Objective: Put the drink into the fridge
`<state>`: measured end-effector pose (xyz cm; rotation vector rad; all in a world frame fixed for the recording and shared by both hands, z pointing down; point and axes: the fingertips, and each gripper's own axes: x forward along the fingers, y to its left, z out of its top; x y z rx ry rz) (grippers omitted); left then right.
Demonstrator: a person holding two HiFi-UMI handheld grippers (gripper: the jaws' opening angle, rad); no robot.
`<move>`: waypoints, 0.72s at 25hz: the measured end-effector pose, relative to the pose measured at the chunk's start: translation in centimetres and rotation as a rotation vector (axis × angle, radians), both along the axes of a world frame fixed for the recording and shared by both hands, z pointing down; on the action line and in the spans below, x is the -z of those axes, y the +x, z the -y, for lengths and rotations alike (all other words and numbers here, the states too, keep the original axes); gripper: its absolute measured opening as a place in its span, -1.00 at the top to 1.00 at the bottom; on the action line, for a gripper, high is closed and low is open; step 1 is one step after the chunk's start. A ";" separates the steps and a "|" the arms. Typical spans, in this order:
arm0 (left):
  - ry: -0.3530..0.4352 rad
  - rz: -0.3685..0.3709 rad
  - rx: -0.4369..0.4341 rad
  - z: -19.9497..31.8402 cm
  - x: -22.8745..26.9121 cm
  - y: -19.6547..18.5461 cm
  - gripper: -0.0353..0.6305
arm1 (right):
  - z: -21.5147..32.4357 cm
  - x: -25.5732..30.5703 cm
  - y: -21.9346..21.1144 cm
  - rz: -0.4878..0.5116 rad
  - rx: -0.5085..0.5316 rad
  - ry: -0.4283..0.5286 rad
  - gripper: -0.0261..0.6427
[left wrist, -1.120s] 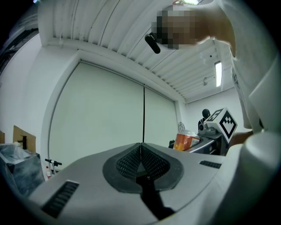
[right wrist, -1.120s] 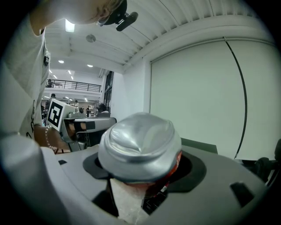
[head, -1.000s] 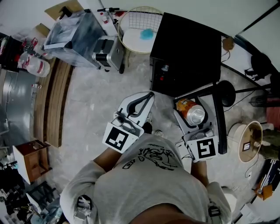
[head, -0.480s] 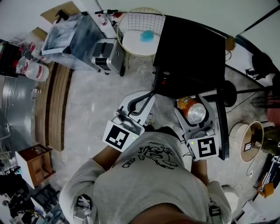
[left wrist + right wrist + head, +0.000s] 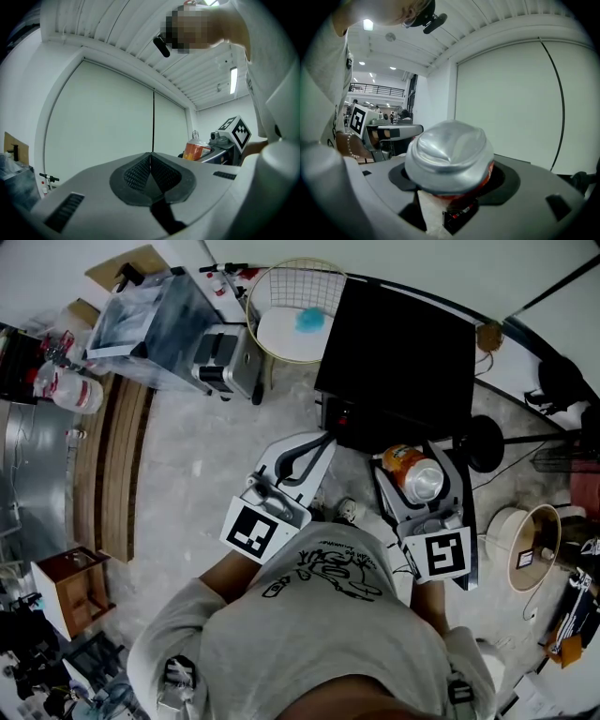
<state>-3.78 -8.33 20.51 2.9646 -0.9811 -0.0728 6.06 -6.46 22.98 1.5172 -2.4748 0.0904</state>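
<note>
The drink (image 5: 413, 475), an orange bottle with a silver top, sits upright between the jaws of my right gripper (image 5: 418, 486), which is shut on it just in front of the black fridge (image 5: 394, 352). In the right gripper view the drink's silver top (image 5: 449, 154) fills the middle, with the gripper (image 5: 451, 190) clamped round its body. My left gripper (image 5: 317, 441) is shut on nothing, pointing at the fridge's front left corner. Its pads (image 5: 143, 171) meet in the left gripper view, where the drink (image 5: 195, 150) shows off to the right.
A thin black panel (image 5: 467, 521) runs beside the right gripper, next to a round black base (image 5: 485, 442). Behind stand a wire basket (image 5: 281, 277), a plastic box (image 5: 155, 315) and a silver appliance (image 5: 225, 357). Wooden planks (image 5: 117, 465) lie to the left, a round tub (image 5: 530, 545) to the right.
The person has shifted a little towards the fridge, and a foot now shows between the grippers. Both grippers keep their poses; the drink stays in the right one.
</note>
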 end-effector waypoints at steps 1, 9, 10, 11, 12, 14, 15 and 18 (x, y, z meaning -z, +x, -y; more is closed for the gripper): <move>-0.001 -0.002 0.001 0.1 0.0 0.3 0.83 | 0.0 0.0 0.3 -0.001 -0.001 -0.001 -0.08; 0.003 -0.003 0.001 0.1 -0.1 1.8 0.83 | 0.0 -0.4 1.5 0.003 0.006 -0.008 -0.09; 0.000 -0.001 0.002 0.1 -0.2 1.8 0.83 | 0.0 -0.4 1.5 0.004 0.007 -0.011 -0.09; -0.003 0.000 0.003 0.1 -0.3 1.9 0.83 | 0.0 -0.4 1.5 0.005 0.008 -0.013 -0.09; -0.005 0.001 0.003 0.1 -0.3 1.9 0.83 | 0.0 -0.5 1.6 0.005 0.009 -0.016 -0.09; -0.013 0.004 0.003 -0.1 -0.5 1.9 0.83 | -0.3 -0.8 1.7 0.000 0.013 -0.022 -0.09; -0.018 0.004 0.004 -0.1 -0.6 1.9 0.83 | -0.4 -0.9 1.7 -0.002 0.015 -0.024 -0.09; -0.030 0.012 0.002 -0.4 -1.2 1.9 0.83 | -0.6 -1.2 1.5 0.007 0.014 -0.032 -0.09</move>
